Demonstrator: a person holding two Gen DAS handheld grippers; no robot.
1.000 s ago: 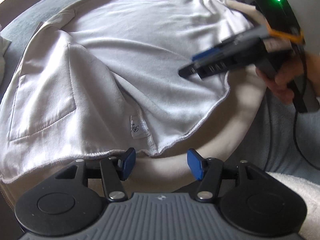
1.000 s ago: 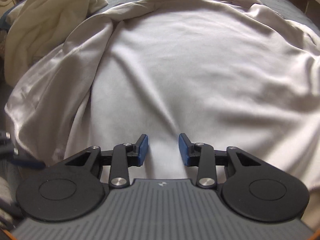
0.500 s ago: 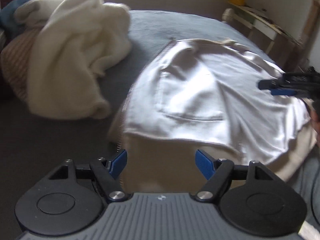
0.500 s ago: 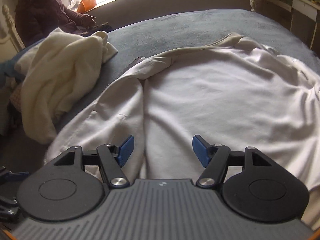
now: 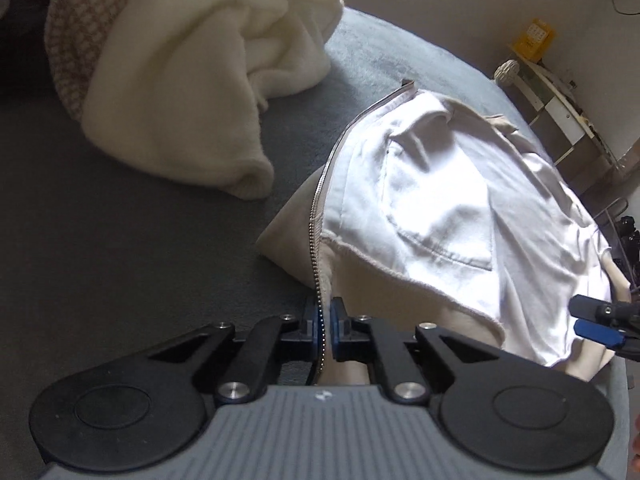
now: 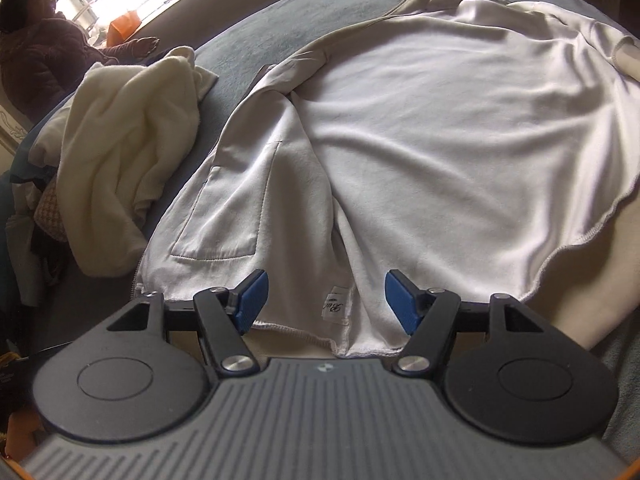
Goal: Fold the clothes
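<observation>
Grey bed [image 6: 400, 4] carries opened jacket [image 6: 440, 128] and cream blanket [image 6: 124, 140].

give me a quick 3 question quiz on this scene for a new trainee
1. True or false: the left gripper has its jaws closed on the zip edge of the jacket.
2. Which is open? A) left gripper B) right gripper C) both
3. Fill in: the small label seen between the right jaws sits at the jacket's ____.

Key
1. True
2. B
3. hem
</observation>
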